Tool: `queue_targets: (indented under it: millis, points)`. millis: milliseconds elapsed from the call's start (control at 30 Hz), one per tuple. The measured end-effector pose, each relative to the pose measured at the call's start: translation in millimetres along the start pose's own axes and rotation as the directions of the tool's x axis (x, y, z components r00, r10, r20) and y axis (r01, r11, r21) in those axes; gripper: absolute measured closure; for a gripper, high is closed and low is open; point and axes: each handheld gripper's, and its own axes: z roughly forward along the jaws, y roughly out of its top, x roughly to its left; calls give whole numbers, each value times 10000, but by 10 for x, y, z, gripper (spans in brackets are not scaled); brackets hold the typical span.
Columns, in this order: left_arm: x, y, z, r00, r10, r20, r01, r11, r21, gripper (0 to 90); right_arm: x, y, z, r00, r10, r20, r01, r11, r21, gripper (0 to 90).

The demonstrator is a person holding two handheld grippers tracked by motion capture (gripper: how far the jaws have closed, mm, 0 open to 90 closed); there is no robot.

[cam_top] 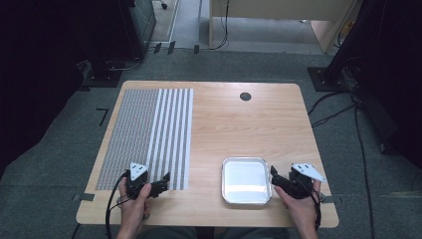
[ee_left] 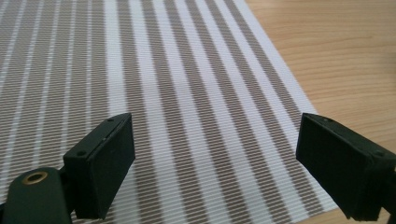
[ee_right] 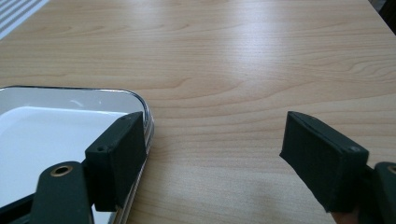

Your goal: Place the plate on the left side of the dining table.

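- A striped woven placemat (cam_top: 146, 137) lies flat on the table's left half, grey at left, white-banded at right
- A shallow, empty metal tray (cam_top: 246, 180) with rounded corners sits near the front edge, right of centre

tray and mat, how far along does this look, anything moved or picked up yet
Nothing looks done: the metal tray sits empty on the table, and the striped mat lies flat. In hand: nothing; the left gripper is open over the mat's near edge, the right gripper open beside the tray. Any handling is still ahead.
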Motion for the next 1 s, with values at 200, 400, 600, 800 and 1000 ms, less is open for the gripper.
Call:
queue_targets:
  millis: [200, 400, 600, 800, 1000]
  points:
    - [-206, 54, 70, 9991, -67, 424, 69, 10000, -58, 118, 53, -8, -22, 10000, 34, -12, -34, 9998, -186, 262]
    - [-442, 109, 147, 9978, 35, 660, -33, 10000, -19, 119, 114, -22, -10, 9992, -96, -397, 90, 9998, -155, 214]
    - [-715, 165, 236, 9956, 328, 873, -353, 9990, 271, 131, 198, -37, 15, 9974, -472, -551, 474, 9989, 20, 212]
    - [-1018, 150, 278, 9899, 454, 1343, -508, 9980, 372, 152, 223, -32, 12, 9981, -300, -543, 280, 9989, -372, 468]
    - [-1327, 99, 299, 9830, 626, 1724, -716, 9964, 464, 379, 118, -25, 37, 9689, 1029, -2252, -1127, 9931, -312, 601]
